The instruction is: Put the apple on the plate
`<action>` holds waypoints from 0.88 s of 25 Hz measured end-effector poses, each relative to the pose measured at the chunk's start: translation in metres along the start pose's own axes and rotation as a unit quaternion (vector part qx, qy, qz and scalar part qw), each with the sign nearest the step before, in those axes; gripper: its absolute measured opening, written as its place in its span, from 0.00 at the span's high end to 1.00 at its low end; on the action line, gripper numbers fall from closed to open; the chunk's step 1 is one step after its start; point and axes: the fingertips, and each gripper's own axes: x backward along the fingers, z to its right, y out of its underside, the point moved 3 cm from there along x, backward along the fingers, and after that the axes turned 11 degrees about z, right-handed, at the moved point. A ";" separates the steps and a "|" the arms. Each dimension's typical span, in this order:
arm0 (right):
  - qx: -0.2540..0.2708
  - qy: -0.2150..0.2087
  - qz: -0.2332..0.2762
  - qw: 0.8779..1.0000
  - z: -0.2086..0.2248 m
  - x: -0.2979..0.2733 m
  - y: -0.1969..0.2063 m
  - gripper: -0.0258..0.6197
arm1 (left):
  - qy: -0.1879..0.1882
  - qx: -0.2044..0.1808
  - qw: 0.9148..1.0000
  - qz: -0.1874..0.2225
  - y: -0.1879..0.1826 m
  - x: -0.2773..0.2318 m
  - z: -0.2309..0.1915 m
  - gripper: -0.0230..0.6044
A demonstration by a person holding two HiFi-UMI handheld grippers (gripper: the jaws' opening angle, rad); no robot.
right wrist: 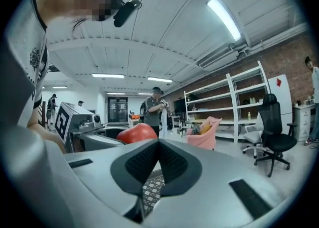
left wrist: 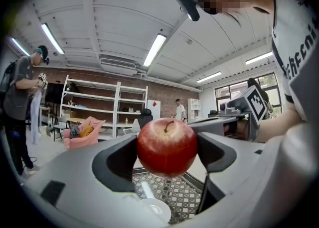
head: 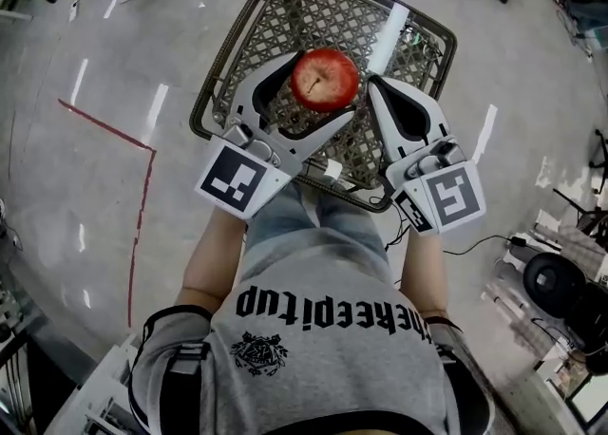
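Apple point(head: 325, 79), red with its stem up, is clamped between the 2 jaws of the left claw point(head: 318, 93) and held in the air above a square bench point(head: 249, 15) with a metal lattice top. The jaws press on opposite sides of the fruit. The right claw point(head: 378, 91) hangs just beside the apple on the person's right, its 2 jaws closed together with nothing between them; whether its tip touches the fruit cannot be told. A long white thing point(head: 390, 28) lies on the lattice. The person stands at the bench's near edge. A red tape line point(head: 142, 198) crosses the pale glossy floor. Behind are white shelves point(left wrist: 107, 107) and a black office chair point(right wrist: 273, 137).
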 end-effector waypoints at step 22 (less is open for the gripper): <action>-0.028 -0.095 -0.028 0.995 0.018 0.021 0.034 0.96 | -0.113 -0.005 0.994 -0.014 0.035 -0.009 0.020 0.32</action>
